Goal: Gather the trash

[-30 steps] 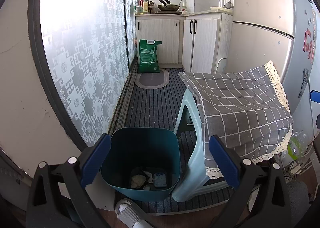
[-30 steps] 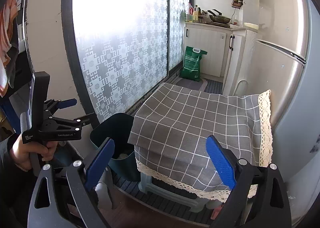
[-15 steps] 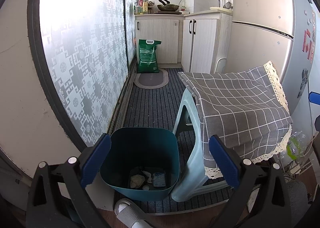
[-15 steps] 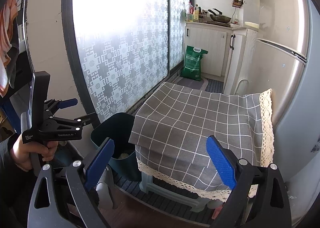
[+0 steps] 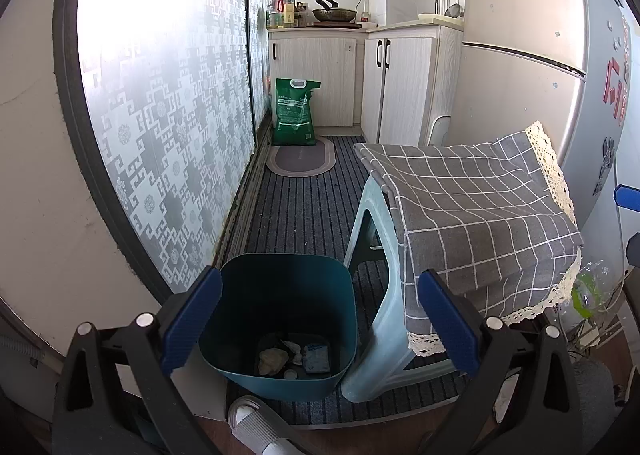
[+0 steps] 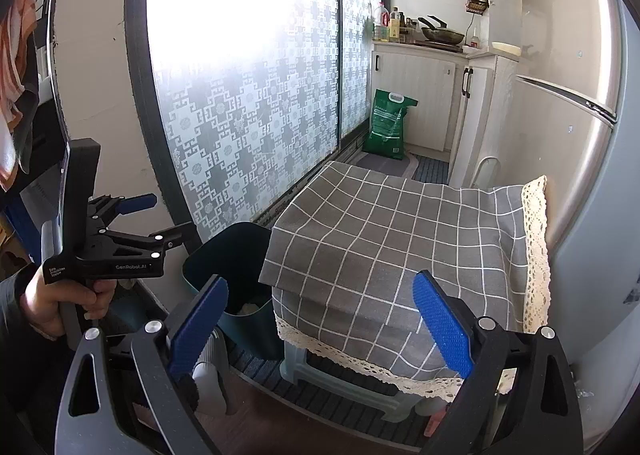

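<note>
A dark teal trash bin [image 5: 280, 295] stands on the floor by the frosted sliding door. In it lie crumpled paper [image 5: 273, 360] and a small blue packet [image 5: 316, 357]. My left gripper [image 5: 320, 323] is open and empty, hovering above and just in front of the bin. My right gripper [image 6: 320, 323] is open and empty, above the near edge of a grey checked cloth [image 6: 400, 255] that covers a pale green stool [image 5: 368, 255]. The bin also shows in the right wrist view [image 6: 236, 259], left of the stool. The left gripper is seen there, held by a hand [image 6: 120, 239].
A fridge [image 5: 528, 67] stands to the right behind the stool. A green sack [image 5: 294, 111] leans on the far cabinets [image 5: 316, 79]. A striped mat [image 5: 304, 215] covers the floor. A clear plastic bottle [image 5: 588, 291] lies low at the right. A grey slipper [image 5: 256, 423] is near the bin.
Both grippers have drifted only slightly; the view has barely shifted. Both stay open and empty.
</note>
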Action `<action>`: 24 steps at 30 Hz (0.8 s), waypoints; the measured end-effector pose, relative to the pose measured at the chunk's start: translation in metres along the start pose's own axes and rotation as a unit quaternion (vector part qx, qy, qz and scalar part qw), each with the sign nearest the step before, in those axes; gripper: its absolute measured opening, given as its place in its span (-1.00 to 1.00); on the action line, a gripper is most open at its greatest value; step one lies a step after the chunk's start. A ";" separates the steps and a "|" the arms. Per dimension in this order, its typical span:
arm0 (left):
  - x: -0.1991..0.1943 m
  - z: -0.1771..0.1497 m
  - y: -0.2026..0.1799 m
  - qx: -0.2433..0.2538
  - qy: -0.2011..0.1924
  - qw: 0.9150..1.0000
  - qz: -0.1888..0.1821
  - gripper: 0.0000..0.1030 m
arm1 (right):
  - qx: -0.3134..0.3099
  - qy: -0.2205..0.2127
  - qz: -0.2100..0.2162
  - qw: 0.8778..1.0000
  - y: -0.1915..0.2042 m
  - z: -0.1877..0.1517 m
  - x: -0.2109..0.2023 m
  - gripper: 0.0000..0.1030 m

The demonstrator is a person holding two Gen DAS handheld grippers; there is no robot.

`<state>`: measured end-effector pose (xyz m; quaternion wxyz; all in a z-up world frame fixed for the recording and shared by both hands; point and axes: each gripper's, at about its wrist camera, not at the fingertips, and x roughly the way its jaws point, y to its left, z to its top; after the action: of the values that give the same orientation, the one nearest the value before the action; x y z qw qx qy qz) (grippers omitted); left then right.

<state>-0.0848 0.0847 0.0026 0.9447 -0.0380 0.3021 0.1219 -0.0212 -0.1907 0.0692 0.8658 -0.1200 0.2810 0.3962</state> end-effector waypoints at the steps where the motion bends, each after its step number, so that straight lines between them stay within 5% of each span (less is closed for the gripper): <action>1: 0.000 0.000 0.000 -0.001 0.000 1.000 -0.001 0.94 | 0.000 0.000 0.000 1.000 0.000 0.000 0.000 0.83; 24: -0.001 0.000 -0.001 0.000 -0.001 1.000 -0.001 0.94 | -0.001 0.005 0.001 1.000 -0.002 -0.002 0.003 0.84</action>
<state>-0.0855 0.0831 0.0029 0.9452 -0.0385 0.3006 0.1213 -0.0189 -0.1917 0.0656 0.8640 -0.1227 0.2845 0.3968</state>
